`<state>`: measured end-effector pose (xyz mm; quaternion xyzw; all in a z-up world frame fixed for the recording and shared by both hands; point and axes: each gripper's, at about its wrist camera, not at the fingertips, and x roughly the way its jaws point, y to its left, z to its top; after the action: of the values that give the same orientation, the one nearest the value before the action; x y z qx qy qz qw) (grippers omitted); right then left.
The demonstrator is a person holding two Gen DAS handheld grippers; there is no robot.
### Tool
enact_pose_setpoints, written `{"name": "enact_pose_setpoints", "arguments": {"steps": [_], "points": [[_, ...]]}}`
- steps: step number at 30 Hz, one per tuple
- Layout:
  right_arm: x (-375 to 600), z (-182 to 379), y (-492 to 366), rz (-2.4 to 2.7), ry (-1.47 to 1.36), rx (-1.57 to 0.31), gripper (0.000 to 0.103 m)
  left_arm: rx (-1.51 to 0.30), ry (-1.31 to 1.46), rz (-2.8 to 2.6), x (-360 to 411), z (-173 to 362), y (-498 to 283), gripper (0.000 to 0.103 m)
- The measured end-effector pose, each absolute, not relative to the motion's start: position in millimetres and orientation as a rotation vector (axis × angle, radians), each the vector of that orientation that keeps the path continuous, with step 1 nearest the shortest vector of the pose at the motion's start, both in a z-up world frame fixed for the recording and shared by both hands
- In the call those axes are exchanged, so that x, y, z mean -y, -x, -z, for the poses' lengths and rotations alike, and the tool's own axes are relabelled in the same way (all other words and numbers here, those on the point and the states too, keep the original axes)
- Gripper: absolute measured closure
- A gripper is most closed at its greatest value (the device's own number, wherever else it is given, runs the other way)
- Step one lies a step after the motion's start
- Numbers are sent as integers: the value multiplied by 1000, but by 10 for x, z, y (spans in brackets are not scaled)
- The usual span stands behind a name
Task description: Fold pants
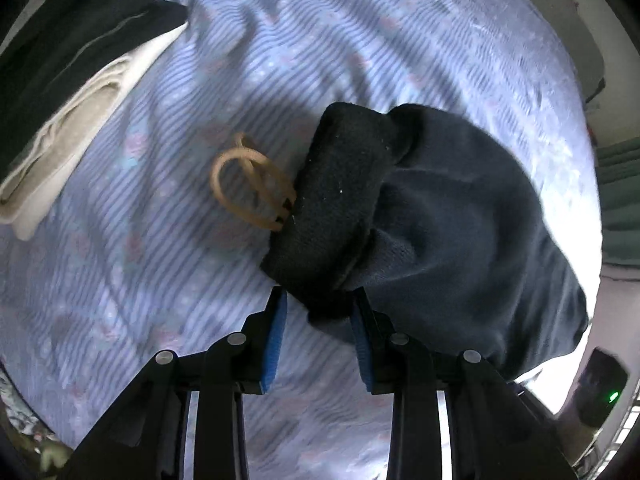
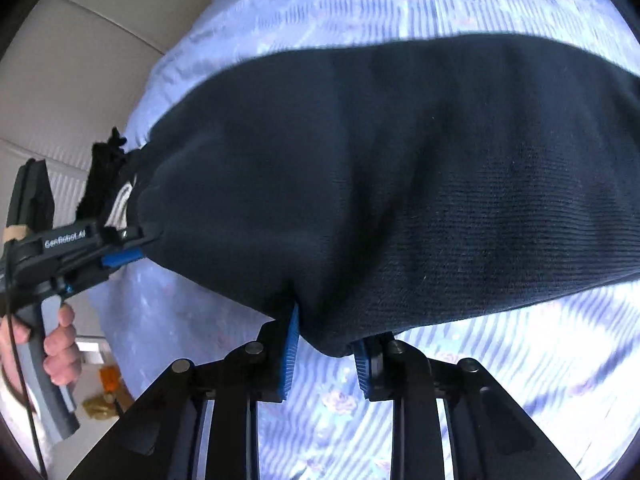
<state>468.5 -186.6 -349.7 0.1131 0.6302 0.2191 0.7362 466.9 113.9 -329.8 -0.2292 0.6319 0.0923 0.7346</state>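
We hold the pants (image 2: pixel 400 168) stretched between our two tools above the bed (image 1: pixel 140 280), and the coming move turns on how that span lies. Its long axis runs across the right wrist view, from the left tool (image 2: pixel 132 246) at the far left edge to beyond the right edge of the frame, with the blue striped bedding showing above and below the dark cloth.

Starting at the left: the left tool (image 1: pixel 318 300) is clamped on a thick black end of the pants, seemingly the ribbed band, which stands up and away from the pads (image 1: pixel 276 340) in its own view. A tan loop (image 1: pixel 252 184), perhaps a drawstring, pokes out beside that band. Further left on the bed, well apart from the pants, sits a stack of folded clothes (image 1: pixel 68 92), dark over pale. In the right wrist view a hand (image 2: pixel 60 344) grips the left tool's handle.

Moving right: the right tool (image 2: pixel 326 340) is closed on the lower edge of the cloth, a fold of it bunched between the blue pads (image 2: pixel 290 356). The bulk of the pants lies ahead of and above this tool, sagging slightly in the middle.

We judge both tools to be on the same near edge, the left at the end and the right partway along, so the free length trails to the right. The next fold probably carries that held edge over the trailing part.
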Motion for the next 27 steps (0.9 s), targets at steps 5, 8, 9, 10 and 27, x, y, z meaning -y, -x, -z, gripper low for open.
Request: {"name": "enact_pose_setpoints", "arguments": {"steps": [5, 8, 9, 10, 27], "points": [[1825, 3358, -4666, -461, -221, -1360, 68, -1401, 428, -226, -1124, 3196, -4643, 56], [1845, 3135, -4587, -415, -181, -1325, 37, -1357, 288, -235, -1019, 2930, -4587, 55], [1864, 3047, -4548, -398, -177, -1298, 35, -1340, 248, -227, -976, 2858, -4564, 52], [1905, 2954, -4512, -378, -172, -1272, 34, -1315, 195, -215, -903, 2760, -4537, 50], [4040, 2648, -4791, 202, -445, -975, 17, -1169, -56, 205, 988, 2539, -4926, 46]]}}
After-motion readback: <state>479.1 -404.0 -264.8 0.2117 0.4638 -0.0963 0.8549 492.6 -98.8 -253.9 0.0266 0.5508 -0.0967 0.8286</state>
